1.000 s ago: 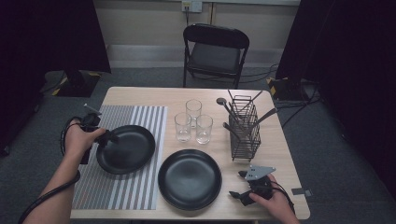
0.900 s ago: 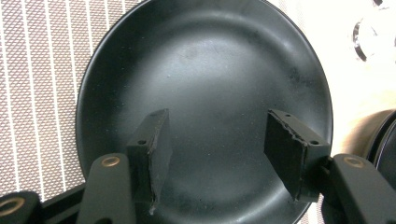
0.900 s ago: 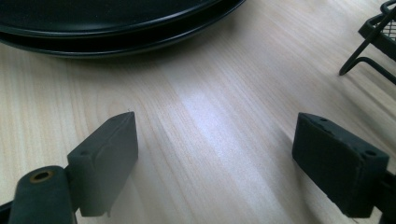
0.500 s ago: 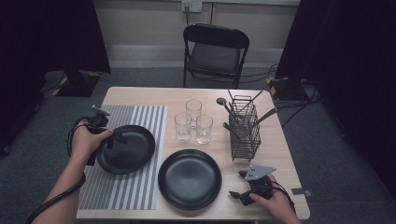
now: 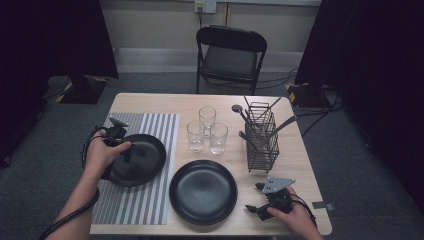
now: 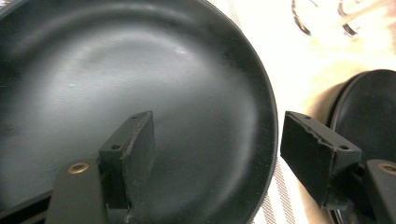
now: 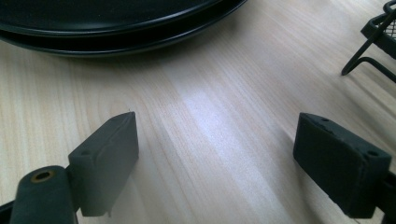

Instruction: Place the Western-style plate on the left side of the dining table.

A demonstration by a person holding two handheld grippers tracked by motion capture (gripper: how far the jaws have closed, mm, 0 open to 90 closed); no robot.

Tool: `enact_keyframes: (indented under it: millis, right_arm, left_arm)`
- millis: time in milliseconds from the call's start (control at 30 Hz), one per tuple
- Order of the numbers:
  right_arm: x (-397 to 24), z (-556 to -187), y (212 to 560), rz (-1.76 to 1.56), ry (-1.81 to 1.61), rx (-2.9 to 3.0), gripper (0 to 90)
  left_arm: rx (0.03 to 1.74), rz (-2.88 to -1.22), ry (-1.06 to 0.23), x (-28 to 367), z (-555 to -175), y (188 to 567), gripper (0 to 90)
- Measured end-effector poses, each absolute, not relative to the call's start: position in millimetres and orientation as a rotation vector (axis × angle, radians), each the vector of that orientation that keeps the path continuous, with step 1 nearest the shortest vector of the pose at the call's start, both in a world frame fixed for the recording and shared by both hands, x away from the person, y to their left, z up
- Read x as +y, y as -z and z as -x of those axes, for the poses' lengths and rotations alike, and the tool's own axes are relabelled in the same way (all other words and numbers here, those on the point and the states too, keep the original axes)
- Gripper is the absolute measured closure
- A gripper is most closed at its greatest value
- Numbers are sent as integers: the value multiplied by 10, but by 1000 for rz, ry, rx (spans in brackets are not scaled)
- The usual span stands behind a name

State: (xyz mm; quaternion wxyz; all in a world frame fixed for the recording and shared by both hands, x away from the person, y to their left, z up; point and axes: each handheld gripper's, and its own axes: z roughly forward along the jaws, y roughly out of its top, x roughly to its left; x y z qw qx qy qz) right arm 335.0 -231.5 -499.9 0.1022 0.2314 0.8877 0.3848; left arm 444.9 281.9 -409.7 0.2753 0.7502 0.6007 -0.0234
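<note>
Black plate (image 6: 140, 84) rim lies between opened jaws, untouched.

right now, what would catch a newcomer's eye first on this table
Two round matte black plates stand out: one on the grey-and-white striped placemat at the left, with the left tongs spread open over its rim after just widening, and another on the bare pale wooden table near the front. Behind them stand three clear drinking glasses in a cluster, beside a black wire caddy holding dark utensils, while the right tongs rest open at the front right.
</note>
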Motion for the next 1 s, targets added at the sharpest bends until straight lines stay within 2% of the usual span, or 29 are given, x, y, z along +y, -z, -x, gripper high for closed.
enact_keyframes:
  millis: [1000]
  right_arm:
    - [-2322, -3360, 4999, -667, -1139, 2629, 133]
  left_arm:
    - [1472, -2042, 60, 2448, -4311, 4138, 244]
